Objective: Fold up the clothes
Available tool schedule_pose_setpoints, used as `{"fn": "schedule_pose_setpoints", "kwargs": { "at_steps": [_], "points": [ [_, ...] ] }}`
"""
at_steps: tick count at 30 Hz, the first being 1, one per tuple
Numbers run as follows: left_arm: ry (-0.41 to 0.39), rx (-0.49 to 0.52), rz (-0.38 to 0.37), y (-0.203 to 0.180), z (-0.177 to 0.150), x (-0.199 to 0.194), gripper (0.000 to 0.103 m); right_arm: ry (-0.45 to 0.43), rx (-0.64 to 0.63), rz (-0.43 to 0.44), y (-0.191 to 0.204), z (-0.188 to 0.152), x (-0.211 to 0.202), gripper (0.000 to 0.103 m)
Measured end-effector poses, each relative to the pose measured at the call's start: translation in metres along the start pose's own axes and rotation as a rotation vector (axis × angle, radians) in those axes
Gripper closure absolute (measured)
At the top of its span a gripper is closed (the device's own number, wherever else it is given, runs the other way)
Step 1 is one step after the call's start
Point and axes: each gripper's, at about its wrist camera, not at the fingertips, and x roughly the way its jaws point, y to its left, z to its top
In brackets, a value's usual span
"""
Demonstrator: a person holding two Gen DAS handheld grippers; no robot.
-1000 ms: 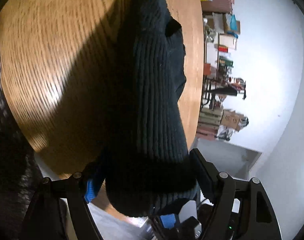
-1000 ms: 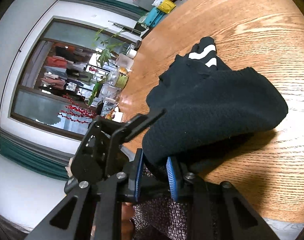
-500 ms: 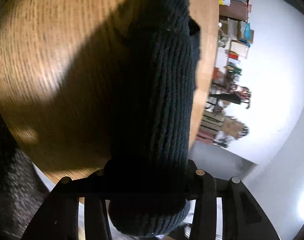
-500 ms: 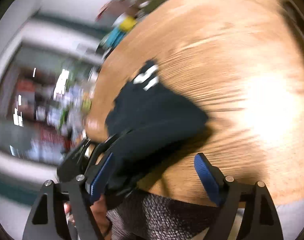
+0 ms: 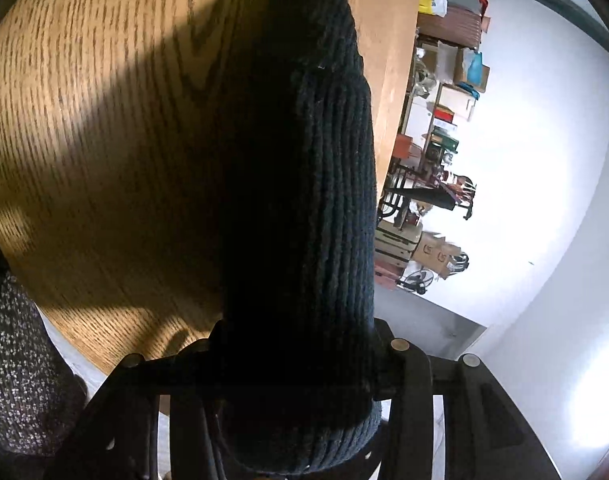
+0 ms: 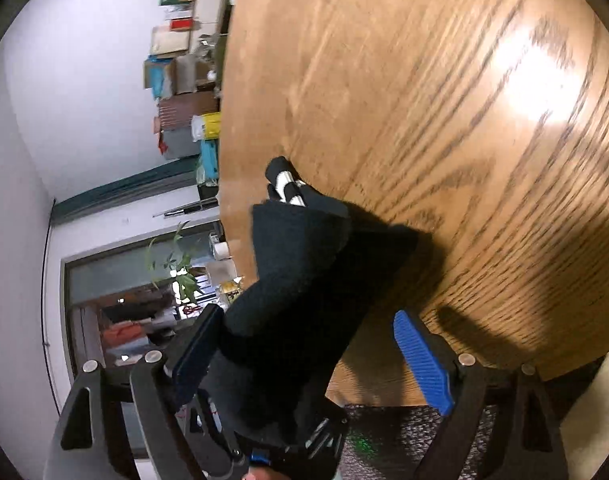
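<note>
A thick black ribbed knit garment (image 5: 304, 200) lies rolled lengthwise on the round wooden table (image 5: 104, 120), one end hanging over the near edge. My left gripper (image 5: 300, 360) is shut on that near end, its jaws pressed into both sides of the roll. In the right wrist view the same garment (image 6: 296, 280) shows white stripes (image 6: 288, 188) at its far end. My right gripper (image 6: 308, 340) has its jaws opening wide. The garment passes between its blue pads (image 6: 420, 360) near the left one, and neither pad presses on it.
The table edge (image 6: 384, 380) runs just ahead of the right gripper, with a person's speckled dark clothing (image 5: 20, 360) below it. Beyond the far edge are shelves, cardboard boxes (image 5: 432, 252), a fan and a window with a plant (image 6: 176, 272).
The left jaws closed in on the end of the garment roll. The right gripper let go of the garment, opened wide, rolled over and dropped toward the table edge.
</note>
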Motion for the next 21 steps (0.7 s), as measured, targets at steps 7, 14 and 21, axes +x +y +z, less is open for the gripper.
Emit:
{"fn": "schedule_pose_setpoints", "kwargs": {
  "at_steps": [7, 14, 21],
  "points": [
    [0.010, 0.022, 0.010, 0.002, 0.000, -0.001, 0.058, -0.012, 0.008, 0.000, 0.002, 0.009, 0.023, 0.013],
    [0.015, 0.039, 0.019, 0.004, 0.000, -0.005, 0.058, 0.059, 0.082, -0.012, -0.013, 0.012, 0.051, 0.013],
    [0.012, 0.112, 0.051, -0.008, 0.002, -0.004, 0.058, 0.167, 0.023, 0.052, 0.000, 0.019, 0.087, 0.018]
  ]
}}
